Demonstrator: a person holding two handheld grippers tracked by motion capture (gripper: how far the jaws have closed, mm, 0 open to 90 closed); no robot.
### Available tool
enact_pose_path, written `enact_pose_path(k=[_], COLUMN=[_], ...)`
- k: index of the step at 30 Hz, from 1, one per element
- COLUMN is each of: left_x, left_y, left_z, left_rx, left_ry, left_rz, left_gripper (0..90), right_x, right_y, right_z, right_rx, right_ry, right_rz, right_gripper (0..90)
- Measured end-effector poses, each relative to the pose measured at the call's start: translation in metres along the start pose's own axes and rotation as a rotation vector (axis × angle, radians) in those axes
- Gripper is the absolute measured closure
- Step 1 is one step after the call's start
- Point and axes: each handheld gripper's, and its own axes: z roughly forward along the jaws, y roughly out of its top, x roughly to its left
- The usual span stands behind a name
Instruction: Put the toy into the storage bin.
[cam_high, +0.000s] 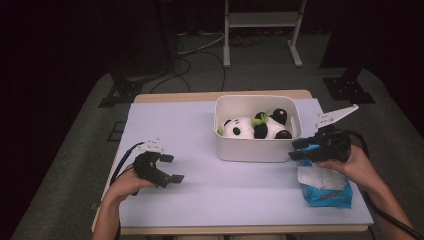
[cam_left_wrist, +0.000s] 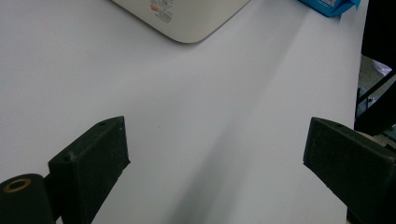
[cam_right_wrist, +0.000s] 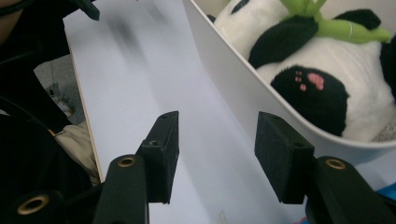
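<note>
One panda toy (cam_high: 250, 128) in one white bin (cam_high: 257, 150); one tissue pack (cam_high: 326, 190); both my grippers, left (cam_high: 171, 168) and right (cam_high: 299, 149), gape empty.

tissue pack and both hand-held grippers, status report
Left hand-held gripper open, resting on table. Right hand-held gripper open, empty, just above blue tissue pack. White bin with plush panda close beside.

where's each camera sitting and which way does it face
High view: above the person's side, facing forward and down on the table; both forearms, left gripper, right gripper.
Left gripper view: looks along its open jaws over the table.
Right gripper view: along its open jaws beside the bin.
All three share the bin.
</note>
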Motion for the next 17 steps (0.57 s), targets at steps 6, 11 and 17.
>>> enact_pose_path(k=[6, 11, 17], left_x=[0.001, 0.001, 0.001], left_y=[-0.002, -0.003, -0.003], left_z=[-0.001, -0.002, -0.001], left_rx=[-0.002, -0.003, -0.001], left_ry=[0.010, 0.011, 0.013], left_rz=[-0.014, -0.015, -0.016], left_gripper=[4.9, 4.8, 4.8], right_x=[0.000, 0.000, 0.000], right_y=[-0.012, -0.020, -0.025], right_z=[-0.002, -0.002, 0.000], right_rx=[0.009, 0.010, 0.004], right_ry=[0.004, 0.006, 0.004], right_rz=[0.021, 0.029, 0.034], right_gripper=[47.3, 47.3, 45.3])
